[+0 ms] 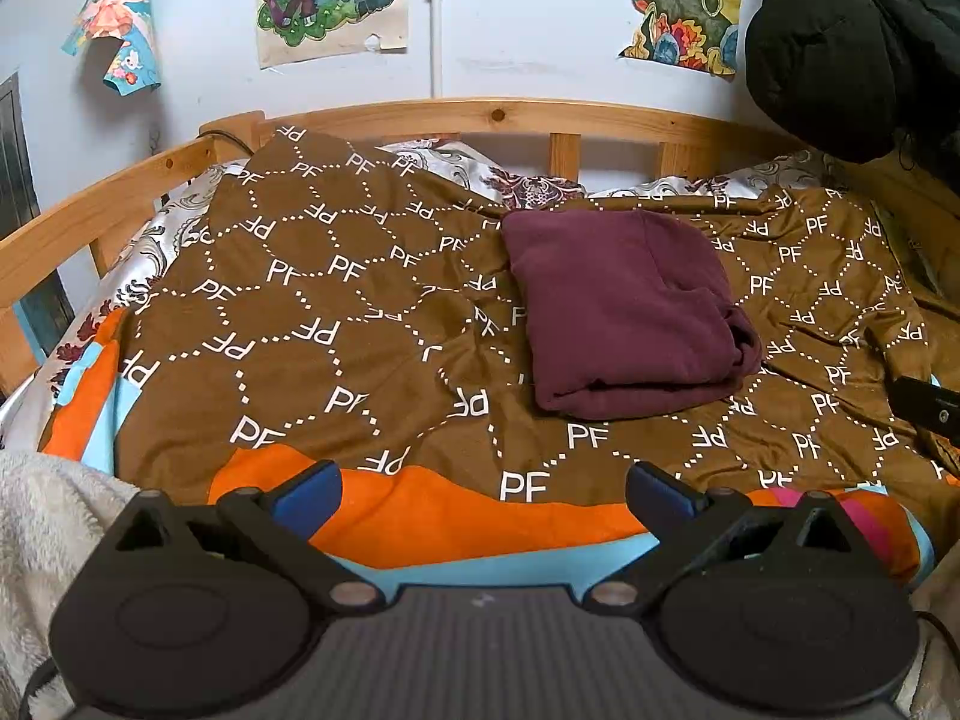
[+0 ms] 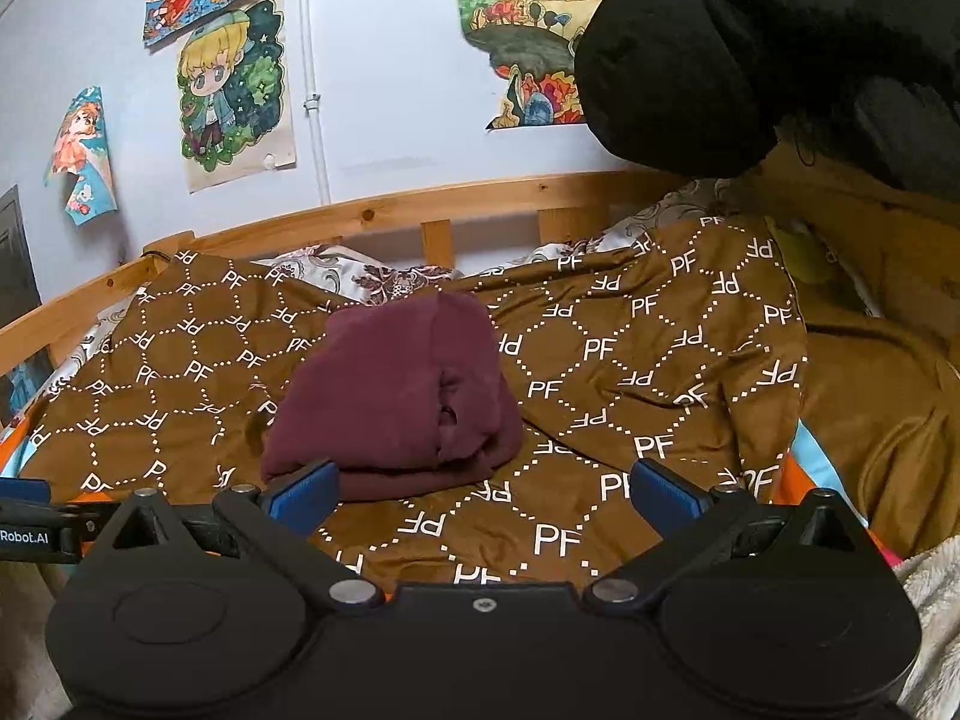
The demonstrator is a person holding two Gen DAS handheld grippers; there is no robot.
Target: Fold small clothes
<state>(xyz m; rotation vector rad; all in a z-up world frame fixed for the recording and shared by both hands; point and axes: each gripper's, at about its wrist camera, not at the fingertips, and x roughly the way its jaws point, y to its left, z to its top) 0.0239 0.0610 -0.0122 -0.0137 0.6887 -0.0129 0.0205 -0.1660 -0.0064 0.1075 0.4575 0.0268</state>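
Lying folded on a brown blanket (image 1: 336,324) printed with white "PF" letters and dotted hexagons, a maroon garment (image 1: 624,312) forms a thick rectangular bundle. Seen from the left gripper (image 1: 483,489), the bundle sits ahead and slightly to the right of the blue fingertips (image 1: 312,492), well apart from them; the jaws stand wide, with nothing between them, above an orange and light-blue cloth edge (image 1: 432,516). To the left of this tool, a cream fleece (image 1: 42,516) fills the near corner. Seen from the right gripper (image 2: 483,489), the same bundle lies ahead and left of centre, its near edge just beyond the left blue fingertip (image 2: 306,489); these jaws are likewise spread wide and hold nothing. Behind the blanket runs a wooden bed rail (image 2: 420,210), with coloured drawings (image 2: 234,90) on the wall above. To the far right, a black padded coat (image 2: 750,42) hangs over the bed.
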